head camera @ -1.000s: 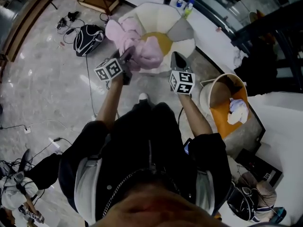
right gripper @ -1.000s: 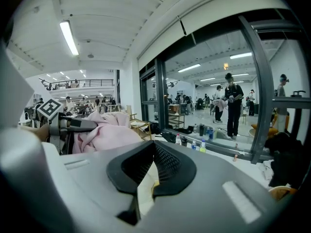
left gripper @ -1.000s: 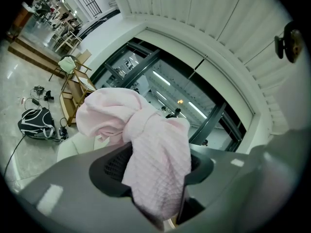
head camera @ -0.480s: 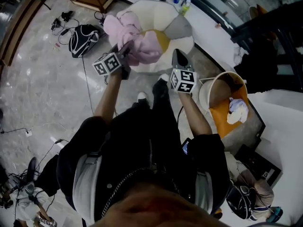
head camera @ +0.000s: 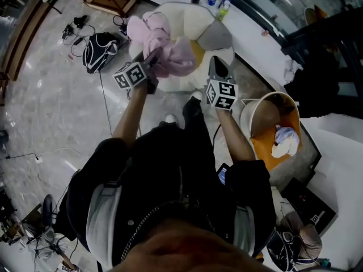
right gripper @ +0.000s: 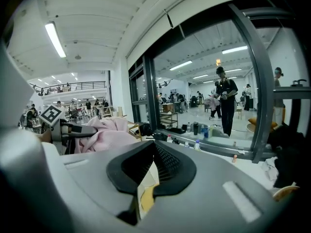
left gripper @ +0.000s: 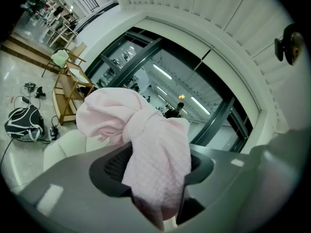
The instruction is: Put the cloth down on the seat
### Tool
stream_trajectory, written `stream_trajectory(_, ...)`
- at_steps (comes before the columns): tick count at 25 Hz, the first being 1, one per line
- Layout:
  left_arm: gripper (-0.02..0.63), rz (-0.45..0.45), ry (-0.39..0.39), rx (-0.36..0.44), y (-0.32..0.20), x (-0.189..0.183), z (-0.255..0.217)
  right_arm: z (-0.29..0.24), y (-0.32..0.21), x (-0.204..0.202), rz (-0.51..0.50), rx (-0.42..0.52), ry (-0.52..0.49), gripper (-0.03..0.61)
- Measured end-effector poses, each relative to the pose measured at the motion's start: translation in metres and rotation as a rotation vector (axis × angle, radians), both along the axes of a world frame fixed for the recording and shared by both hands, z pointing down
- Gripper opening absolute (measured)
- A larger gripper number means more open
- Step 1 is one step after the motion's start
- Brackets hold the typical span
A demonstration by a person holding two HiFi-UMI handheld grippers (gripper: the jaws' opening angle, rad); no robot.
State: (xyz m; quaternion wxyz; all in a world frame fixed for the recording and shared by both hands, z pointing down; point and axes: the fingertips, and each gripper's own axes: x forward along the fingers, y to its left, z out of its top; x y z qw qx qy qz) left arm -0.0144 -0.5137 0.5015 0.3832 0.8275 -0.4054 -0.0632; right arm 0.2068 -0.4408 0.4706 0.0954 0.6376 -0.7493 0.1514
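- Left gripper point(head camera: 154, 56): jaws spread wide and clamped on a bunched pale pink waffle-weave cloth point(head camera: 164, 43). In the left gripper view the cloth point(left gripper: 146, 135) fills the gap between the pads and bulges out above the left gripper point(left gripper: 155, 161) in a knotted lump.
- Cloth position: held up over the left side of the seat, a cream flower-shaped padded seat with a yellow centre and one grey petal point(head camera: 195, 17). From the head view the cloth overlaps the seat's left petals. Whether its far end touches the cushion or hangs just above it cannot be made out. A cream edge of the seat point(left gripper: 63, 147) shows below the cloth in the left gripper view.
- Right gripper point(head camera: 215, 68): held near the seat's front right petals, apart from the cloth. In its own view the right gripper point(right gripper: 148, 171) has its jaws narrowly parted, with nothing gripped. A slice of cream and yellow shows through the gap. The same view catches the left gripper point(right gripper: 82, 129) with the pink cloth point(right gripper: 109, 135) off to the left.
- Surroundings: a round tub seat with an orange lining point(head camera: 266, 146) stands to the person's right, with a white and pale blue bundle point(head camera: 283, 143) inside. A black backpack point(head camera: 101, 43) lies on the pale polished floor point(head camera: 45, 106) left of the cream seat.
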Motion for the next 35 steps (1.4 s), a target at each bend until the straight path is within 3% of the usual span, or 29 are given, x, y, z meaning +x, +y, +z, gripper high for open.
stream_trajectory(5, 0.258, -0.008, 0.011, 0.015, -0.027, 0.023, 0.025, 0.024, -0.025, 0.024, -0.015, 0.018, 0.013, 0.002)
stream_trajectory(11, 0.258, -0.021, 0.016, 0.035, -0.053, 0.043, 0.086, 0.092, -0.056, 0.049, -0.021, 0.037, 0.01, 0.002)
stream_trajectory(28, 0.258, -0.093, 0.012, 0.118, -0.111, 0.05, 0.318, 0.315, -0.147, 0.067, -0.052, 0.186, -0.014, 0.002)
stream_trajectory(35, 0.258, -0.106, 0.019, 0.074, -0.124, 0.06, 0.416, 0.378, -0.169, 0.057, -0.111, 0.23, -0.01, 0.002)
